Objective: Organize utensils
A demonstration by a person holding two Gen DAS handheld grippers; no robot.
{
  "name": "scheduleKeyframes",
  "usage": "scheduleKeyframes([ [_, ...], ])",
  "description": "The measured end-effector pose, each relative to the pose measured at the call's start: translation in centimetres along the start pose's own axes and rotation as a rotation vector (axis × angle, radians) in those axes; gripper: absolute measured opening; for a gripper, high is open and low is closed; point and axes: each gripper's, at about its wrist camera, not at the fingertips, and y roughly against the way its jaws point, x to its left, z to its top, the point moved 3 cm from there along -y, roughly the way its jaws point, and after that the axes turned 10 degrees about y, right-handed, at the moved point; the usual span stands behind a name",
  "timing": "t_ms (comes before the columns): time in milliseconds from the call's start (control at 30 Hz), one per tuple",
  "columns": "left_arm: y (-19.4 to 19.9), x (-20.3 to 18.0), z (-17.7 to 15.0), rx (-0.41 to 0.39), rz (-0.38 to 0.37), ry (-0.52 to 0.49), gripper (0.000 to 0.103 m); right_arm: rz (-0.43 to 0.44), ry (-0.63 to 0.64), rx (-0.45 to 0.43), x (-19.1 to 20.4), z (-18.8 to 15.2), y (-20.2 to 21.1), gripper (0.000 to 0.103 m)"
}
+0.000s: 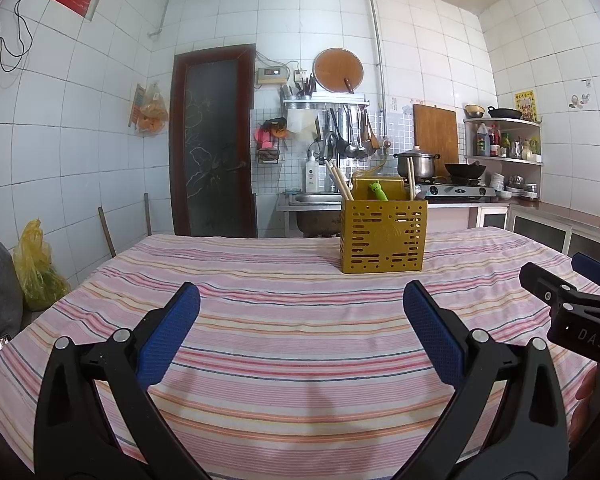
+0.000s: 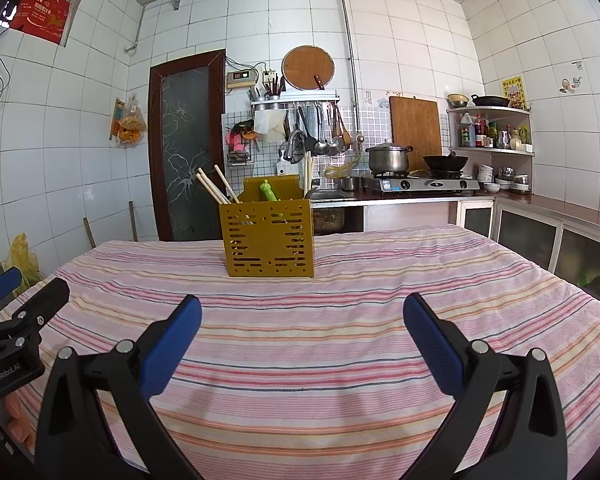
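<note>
Striped cloth (image 1: 260,320) covers the table, where the left gripper (image 1: 300,328) and right gripper (image 2: 302,336) both hang spread wide and empty, the gold utensil caddy (image 2: 268,240) upright ahead between them, chopsticks (image 2: 216,188) leaning left, neither arm clearly nearer.

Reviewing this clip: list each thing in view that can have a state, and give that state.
left gripper: open, empty, over the cloth.
right gripper: open, empty, over the cloth.
gold utensil holder: upright on the striped cloth.
chopsticks: standing tilted in the holder.
green utensil: in the holder, top sticking out.
door: shut.
steel pot: lid on, sitting on the stove.
</note>
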Motion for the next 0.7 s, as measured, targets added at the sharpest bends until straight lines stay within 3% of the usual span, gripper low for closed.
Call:
scheduleKeyframes([
  [700,-0.04,-0.09,0.04,-0.002,-0.002,0.000,0.098,-0.003,0.001,-0.008,-0.12,0.33,-0.02,0.099],
])
